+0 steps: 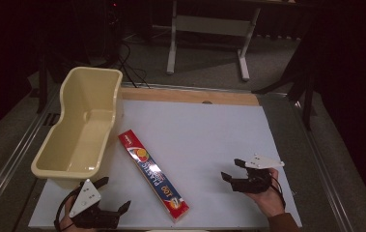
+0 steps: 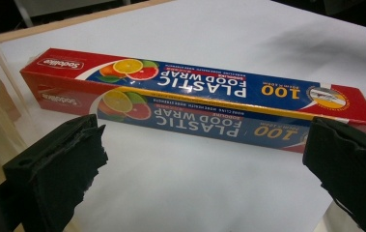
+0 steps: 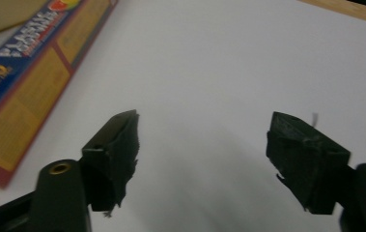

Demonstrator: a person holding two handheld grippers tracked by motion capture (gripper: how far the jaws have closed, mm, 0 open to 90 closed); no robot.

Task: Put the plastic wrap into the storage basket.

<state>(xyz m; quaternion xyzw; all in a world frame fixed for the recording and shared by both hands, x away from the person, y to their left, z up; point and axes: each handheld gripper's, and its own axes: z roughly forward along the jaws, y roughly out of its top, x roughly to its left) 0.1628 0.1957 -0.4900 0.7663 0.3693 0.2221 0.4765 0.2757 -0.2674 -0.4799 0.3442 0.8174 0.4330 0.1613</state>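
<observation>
A long red and blue box of plastic food wrap lies slantwise on the white table top. My left gripper stands open at the front left, close to the box's near side. The left gripper view looks along its wide-apart jaws at the box, which lies across just beyond them. My right gripper is open at the front right, held in a hand, with bare table between its jaws. The box shows at the left edge of the right gripper view.
A cream plastic tub stands at the table's left side, its near end right beside my left gripper. A wooden strip runs along the table's far edge. Beyond it on the floor stand a white table frame and cables.
</observation>
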